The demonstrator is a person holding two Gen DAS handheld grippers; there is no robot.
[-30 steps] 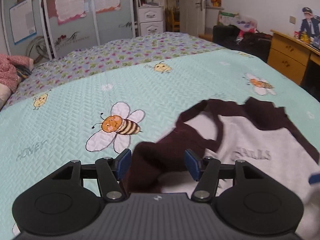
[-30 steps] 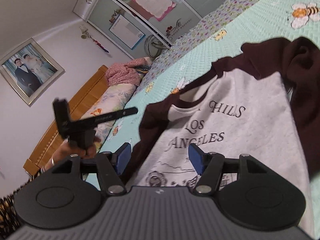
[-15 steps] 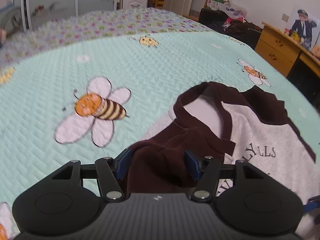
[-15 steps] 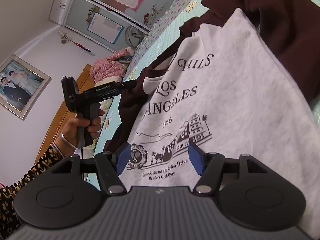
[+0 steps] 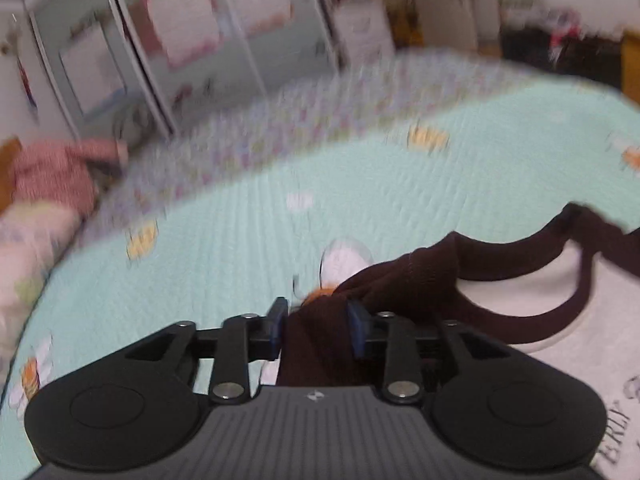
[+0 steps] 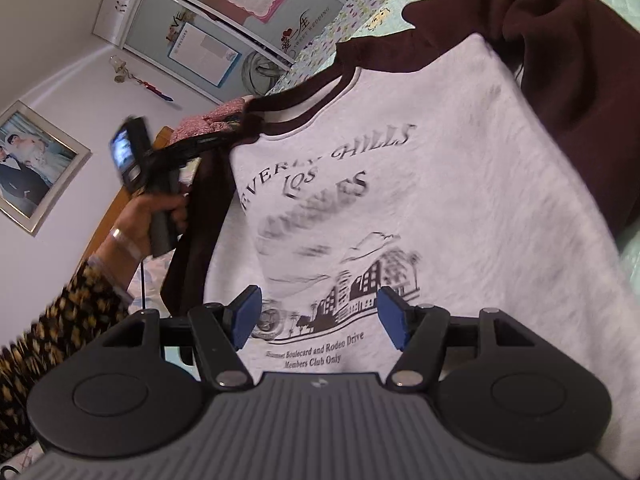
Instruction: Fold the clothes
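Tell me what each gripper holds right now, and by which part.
Left gripper is closing on the sweatshirt's dark shoulder fabric beside the collar. Right gripper stands open, holding nothing.

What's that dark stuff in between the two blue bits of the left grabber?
The sweatshirt's dark maroon sleeve. In the left wrist view it bunches between the closing fingers of the left hand-held gripper, with the bee bedspread behind.

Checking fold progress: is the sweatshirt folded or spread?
Mostly spread: the sweatshirt shows its whole printed front, though its far sleeve is bunched.
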